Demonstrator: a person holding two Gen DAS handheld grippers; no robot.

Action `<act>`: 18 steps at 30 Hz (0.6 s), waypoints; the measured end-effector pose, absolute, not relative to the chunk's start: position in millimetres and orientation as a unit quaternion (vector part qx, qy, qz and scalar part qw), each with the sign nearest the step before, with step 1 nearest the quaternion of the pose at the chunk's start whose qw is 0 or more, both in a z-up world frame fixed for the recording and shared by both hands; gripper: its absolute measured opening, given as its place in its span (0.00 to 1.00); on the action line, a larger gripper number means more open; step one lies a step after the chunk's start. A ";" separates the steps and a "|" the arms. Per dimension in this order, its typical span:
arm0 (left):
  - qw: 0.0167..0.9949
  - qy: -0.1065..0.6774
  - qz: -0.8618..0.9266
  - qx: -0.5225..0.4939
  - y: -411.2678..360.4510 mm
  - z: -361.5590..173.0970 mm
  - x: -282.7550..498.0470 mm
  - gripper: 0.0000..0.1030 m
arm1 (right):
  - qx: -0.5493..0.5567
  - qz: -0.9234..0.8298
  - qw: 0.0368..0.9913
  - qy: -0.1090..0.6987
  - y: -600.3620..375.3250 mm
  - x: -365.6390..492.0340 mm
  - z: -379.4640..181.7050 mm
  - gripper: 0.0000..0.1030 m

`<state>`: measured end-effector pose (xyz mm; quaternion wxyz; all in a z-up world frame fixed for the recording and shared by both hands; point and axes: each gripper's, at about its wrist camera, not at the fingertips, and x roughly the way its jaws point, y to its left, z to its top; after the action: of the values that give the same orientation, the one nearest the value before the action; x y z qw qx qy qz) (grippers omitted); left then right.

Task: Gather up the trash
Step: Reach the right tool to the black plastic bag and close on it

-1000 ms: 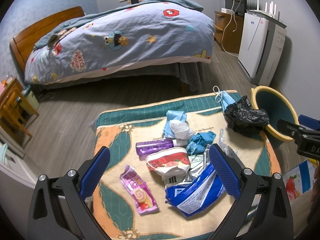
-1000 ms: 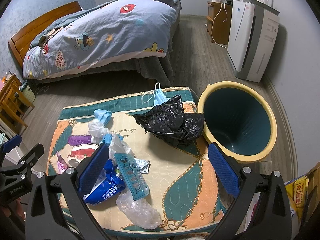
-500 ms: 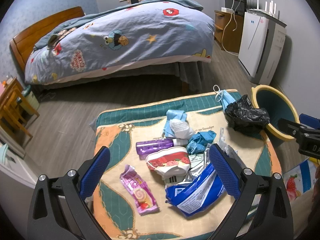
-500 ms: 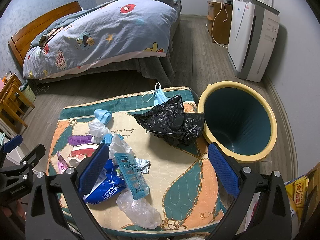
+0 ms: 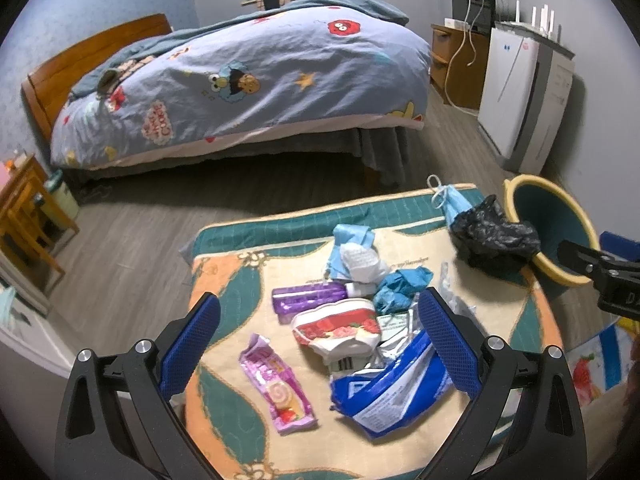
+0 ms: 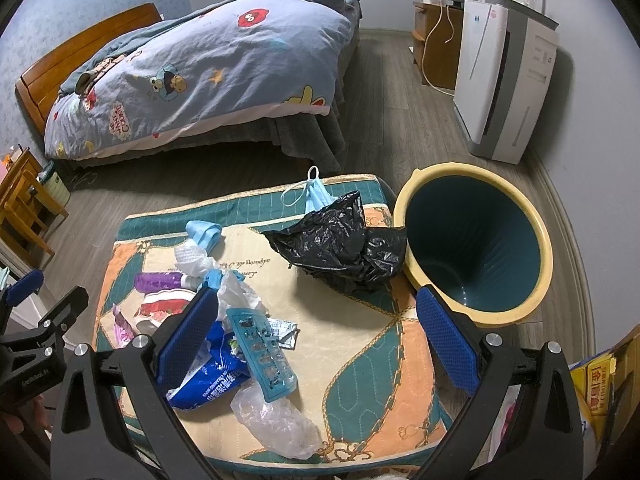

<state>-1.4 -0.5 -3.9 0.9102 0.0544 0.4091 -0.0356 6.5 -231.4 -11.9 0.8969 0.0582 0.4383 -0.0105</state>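
Bedroom floorboards are running under a quilted mat [image 5: 224, 364] that is carrying the litter, with a bed [image 5: 248, 72] lying far ahead of both claws. The left claw [image 5: 320, 340] is hovering over the mat's near edge with its jaws spread wide and nothing between them. Just ahead between its fingers are lying a red-and-white packet [image 5: 338, 326] and a purple bottle [image 5: 308, 296]; a pink wrapper [image 5: 276, 392] is sitting nearer its left finger, and a blue bag [image 5: 392, 388] is lying under its right finger. The right claw [image 6: 320, 336] is also gaping empty. A blister pack [image 6: 262, 350] is resting beside its left finger on the blue bag [image 6: 204, 376], with a clear plastic bag [image 6: 276, 422] lying nearer still. Ahead of it a black bag [image 6: 340, 246] is slumping with a face mask [image 6: 314, 196] touching its far side. The bin [image 6: 476, 240] is standing ahead of its right finger, just off the mat's edge.
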 end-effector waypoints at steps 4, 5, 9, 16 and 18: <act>0.907 0.416 -0.041 0.046 0.0 -8.9 1.4 0.95 | 0.057 -0.010 0.896 0.440 -232.8 8.3 -12.3 0.95; 0.907 0.416 -0.041 0.047 -0.3 -8.1 2.5 0.95 | 0.058 -0.009 0.895 0.441 -233.8 10.2 -11.8 0.95; 0.907 0.417 -0.040 0.054 -0.4 -8.3 6.9 0.95 | 0.041 0.014 0.893 0.449 -240.3 25.2 -8.7 0.95; 0.904 0.422 -0.052 0.043 3.4 -16.2 27.7 0.95 | 0.044 0.007 0.887 0.460 -278.3 69.6 -22.8 0.95; 0.903 0.425 -0.052 0.043 4.2 -20.8 35.2 0.95 | 0.053 0.005 0.878 0.476 -283.9 81.1 -34.3 0.95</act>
<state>35.2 4.2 -20.8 0.9025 0.0426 0.4253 -0.0523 81.1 -283.9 -34.3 0.8781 0.0529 0.4755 0.0047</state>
